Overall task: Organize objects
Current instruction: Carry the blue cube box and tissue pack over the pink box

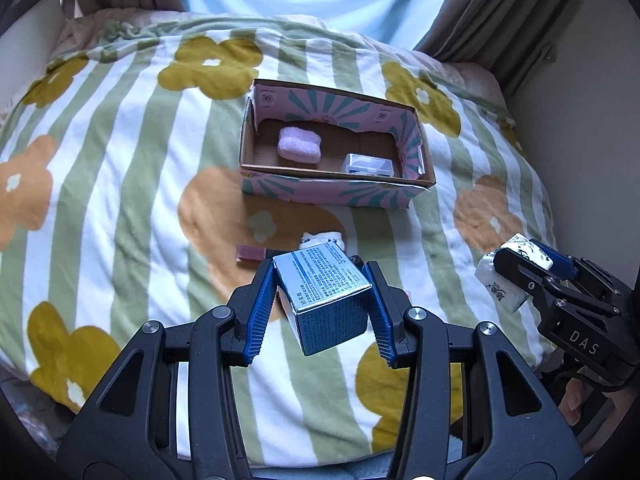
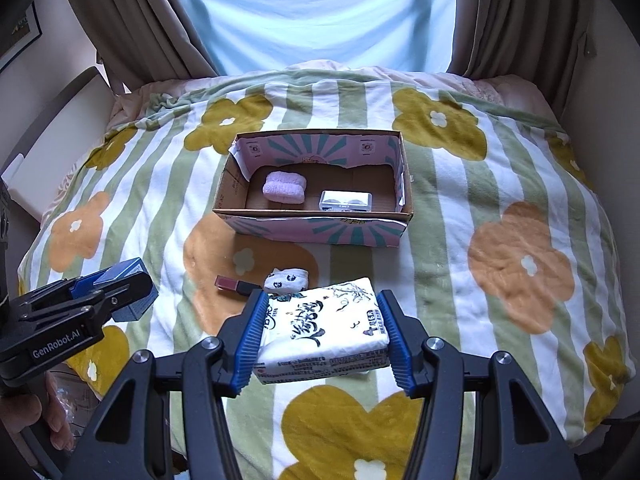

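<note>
My left gripper (image 1: 322, 280) is shut on a blue carton (image 1: 326, 296) and holds it above the bed; it also shows in the right wrist view (image 2: 116, 288). My right gripper (image 2: 320, 308) is shut on a white tissue pack (image 2: 324, 330), held above the blanket; it shows at the right of the left wrist view (image 1: 524, 260). An open pink cardboard box (image 2: 316, 230) (image 1: 332, 192) lies ahead, holding a lilac rolled towel (image 2: 285, 187) and a clear plastic case (image 2: 346, 201). A small white rolled sock (image 2: 287, 279) and a dark red lipstick (image 2: 236, 284) lie on the blanket before the box.
A flowered, green-striped blanket (image 2: 500, 208) covers the bed. Curtains (image 2: 132, 20) and a bright window stand behind. A white chair or headboard (image 2: 52, 148) is at the left. The bed's edges drop off at left and right.
</note>
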Motion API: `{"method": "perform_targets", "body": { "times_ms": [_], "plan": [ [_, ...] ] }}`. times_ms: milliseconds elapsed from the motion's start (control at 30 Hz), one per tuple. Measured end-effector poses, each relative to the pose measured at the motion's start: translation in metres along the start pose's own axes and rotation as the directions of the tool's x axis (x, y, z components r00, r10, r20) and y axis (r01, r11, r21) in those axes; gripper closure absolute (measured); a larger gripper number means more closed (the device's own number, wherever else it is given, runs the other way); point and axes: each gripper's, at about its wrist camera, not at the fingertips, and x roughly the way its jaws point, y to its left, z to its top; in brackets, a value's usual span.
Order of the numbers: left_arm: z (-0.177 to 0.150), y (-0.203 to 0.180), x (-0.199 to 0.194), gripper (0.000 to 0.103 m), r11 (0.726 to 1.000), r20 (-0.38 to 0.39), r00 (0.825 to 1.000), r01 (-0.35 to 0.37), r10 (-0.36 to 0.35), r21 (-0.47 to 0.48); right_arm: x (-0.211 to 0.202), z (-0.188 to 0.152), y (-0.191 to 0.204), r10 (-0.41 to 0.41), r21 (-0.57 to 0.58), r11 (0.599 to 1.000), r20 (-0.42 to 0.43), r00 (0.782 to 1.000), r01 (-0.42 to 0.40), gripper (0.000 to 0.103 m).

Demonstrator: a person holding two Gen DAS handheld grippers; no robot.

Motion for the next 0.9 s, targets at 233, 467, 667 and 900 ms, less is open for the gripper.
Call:
{"method": "perform_targets", "body": {
  "times_ms": [233,467,667,900],
  "plan": [
    [0.009,-0.008,0.006,0.062,0.998,-0.036,0.999,0.03,-0.028,0.057,0.003,0.008,-0.004,0.006,0.022,1.0,0.005,1.0,-0.006,0.052],
    [0.026,-0.014,0.017,0.062,0.996,-0.06,0.997,0.044,-0.039,0.078,0.012,0.03,-0.015,0.001,0.03,1.0,0.006,1.0,-0.001,0.052],
    [0.058,-0.02,0.035,0.062,0.987,-0.119,0.992,0.069,-0.053,0.143,0.025,0.068,-0.027,0.007,0.023,1.0,0.016,1.0,-0.007,0.052],
    [0.107,-0.026,0.074,0.062,0.985,-0.148,0.988,0.06,-0.036,0.159,0.059,0.124,-0.035,0.026,-0.015,1.0,0.016,1.0,-0.026,0.052]
  ]
}}
